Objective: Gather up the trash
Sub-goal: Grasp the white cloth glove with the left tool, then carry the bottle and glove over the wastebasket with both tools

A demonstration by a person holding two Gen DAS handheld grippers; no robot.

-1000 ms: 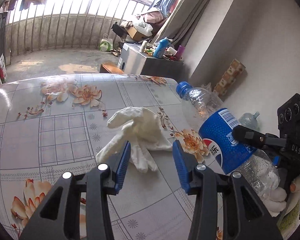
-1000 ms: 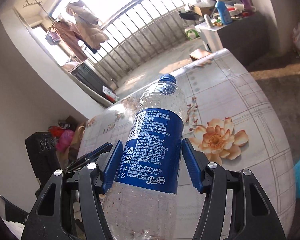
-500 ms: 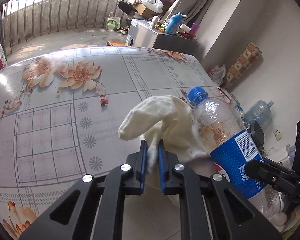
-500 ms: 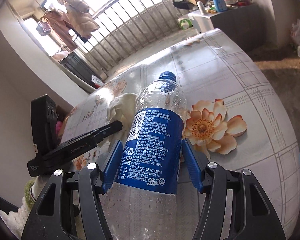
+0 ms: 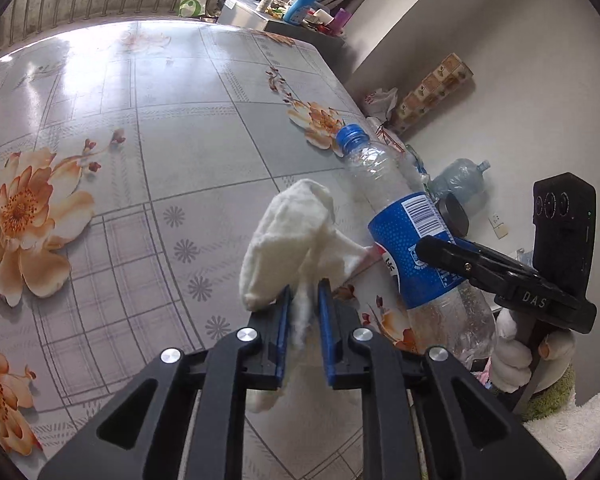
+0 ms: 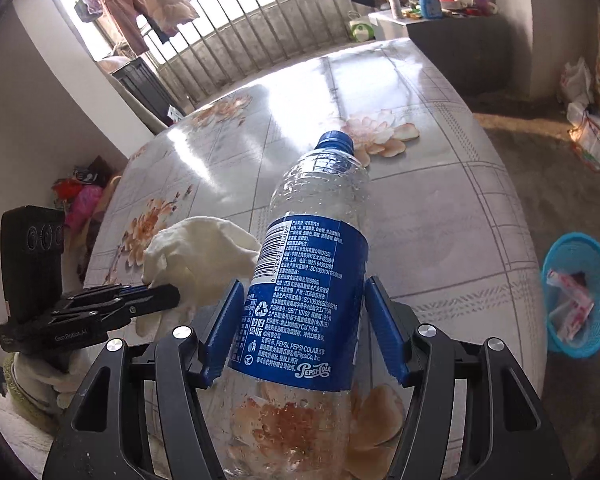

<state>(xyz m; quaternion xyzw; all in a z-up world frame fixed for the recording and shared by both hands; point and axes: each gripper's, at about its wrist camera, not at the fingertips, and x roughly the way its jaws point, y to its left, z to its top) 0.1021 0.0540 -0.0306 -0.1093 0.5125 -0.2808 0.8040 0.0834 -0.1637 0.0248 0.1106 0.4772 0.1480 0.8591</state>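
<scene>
My left gripper (image 5: 303,304) is shut on a crumpled white tissue (image 5: 292,240) and holds it above the flowered table (image 5: 140,160). My right gripper (image 6: 306,320) is shut on an empty clear Pepsi bottle (image 6: 312,280) with a blue label and blue cap, held tilted over the table's right part. The bottle also shows in the left wrist view (image 5: 404,232), just right of the tissue. The tissue shows in the right wrist view (image 6: 196,256), left of the bottle, with the left gripper (image 6: 156,296) clamped on it.
A blue mesh waste basket (image 6: 580,292) with some wrappers in it stands on the floor right of the table. A dark cabinet (image 6: 452,32) with bottles stands beyond the table's far end. Bags and a large water jug (image 5: 460,180) lie by the wall.
My left gripper closed on the tissue and lifted it off the table, moving right toward the bottle. My right gripper kept hold of the bottle and drew back a little.
</scene>
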